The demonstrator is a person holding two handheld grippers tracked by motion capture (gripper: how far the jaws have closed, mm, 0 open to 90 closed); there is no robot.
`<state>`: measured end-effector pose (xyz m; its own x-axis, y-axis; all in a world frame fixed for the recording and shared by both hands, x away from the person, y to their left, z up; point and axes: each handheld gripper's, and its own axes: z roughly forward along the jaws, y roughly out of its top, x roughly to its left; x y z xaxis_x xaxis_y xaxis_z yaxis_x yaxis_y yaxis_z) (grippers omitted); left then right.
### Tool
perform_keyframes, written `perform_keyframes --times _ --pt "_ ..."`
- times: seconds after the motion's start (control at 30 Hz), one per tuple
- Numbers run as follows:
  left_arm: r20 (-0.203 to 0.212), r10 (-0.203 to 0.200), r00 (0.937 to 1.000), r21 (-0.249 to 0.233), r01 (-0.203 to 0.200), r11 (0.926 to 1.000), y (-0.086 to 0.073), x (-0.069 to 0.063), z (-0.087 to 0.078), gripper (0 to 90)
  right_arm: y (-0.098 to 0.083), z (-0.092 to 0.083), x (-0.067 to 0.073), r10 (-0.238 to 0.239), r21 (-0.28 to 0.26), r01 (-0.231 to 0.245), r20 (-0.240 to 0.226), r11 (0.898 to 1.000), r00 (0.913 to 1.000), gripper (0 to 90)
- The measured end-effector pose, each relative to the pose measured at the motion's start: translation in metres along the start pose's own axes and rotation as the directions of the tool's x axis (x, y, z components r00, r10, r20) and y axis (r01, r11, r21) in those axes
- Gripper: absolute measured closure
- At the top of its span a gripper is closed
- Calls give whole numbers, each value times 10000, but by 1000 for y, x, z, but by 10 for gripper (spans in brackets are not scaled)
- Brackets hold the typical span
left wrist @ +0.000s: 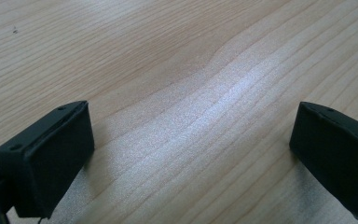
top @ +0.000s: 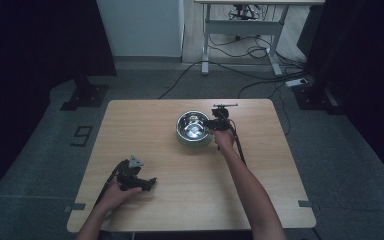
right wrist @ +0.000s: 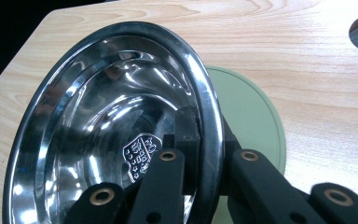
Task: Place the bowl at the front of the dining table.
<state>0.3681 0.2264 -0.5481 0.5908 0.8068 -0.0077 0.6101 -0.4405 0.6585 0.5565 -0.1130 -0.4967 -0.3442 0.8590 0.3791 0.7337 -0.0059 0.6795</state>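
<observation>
Bowl (top: 194, 125) entry, as two of us stood by the table (top: 130, 120) and compared notes:

— Bowl position? I see a shiny steel one toward the far middle of the wooden table, sitting over a pale green disc (top: 192, 141), perhaps a mat or a lid; I cannot tell which.

— Agreed. In the right gripper view the bowl (right wrist: 107, 121) is tilted, its open side turned toward the camera, and the green disc (right wrist: 249, 116) lies flat on the wood behind and beneath it. A small embossed mark shows on the inside bottom of the bowl.

— Right gripper (top: 215, 123)?

— Clenched on the bowl's rim. One jaw sits inside the bowl, the other outside, and the polished rim runs between them. From above, the person's right hand (top: 224, 140) holds it at the bowl's right edge, forearm stretched across the table from the near side, cable trailing back along the arm.

— Is the bowl touching the disc?

— Its lower edge looks close to or on the disc, but the jaws hide the contact point, so I leave it open.

— Left gripper (top: 142, 184)?

— Released. It rests near the front left corner of the table in the person's left hand (top: 115, 192), well apart from the bowl. In the left gripper view its jaws stand wide, with bare wood grain between them and nothing held.

— Anything else worth logging?

— A desk frame (top: 240, 30) and loose cables (top: 260, 55) on the floor beyond the table.
</observation>
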Motion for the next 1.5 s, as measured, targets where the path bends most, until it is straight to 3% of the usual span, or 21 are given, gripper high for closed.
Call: perform_keyframes --times 0.5,1.5 --pt "1 -3 10000 1 3 10000 0 0 0 0 6 13 -5 207 77 -208 110 9998 9997 858" --pt "3 0 10000 -5 0 10000 0 0 0 0 -7 37 -20 918 301 -936 561 9952 9942 844"
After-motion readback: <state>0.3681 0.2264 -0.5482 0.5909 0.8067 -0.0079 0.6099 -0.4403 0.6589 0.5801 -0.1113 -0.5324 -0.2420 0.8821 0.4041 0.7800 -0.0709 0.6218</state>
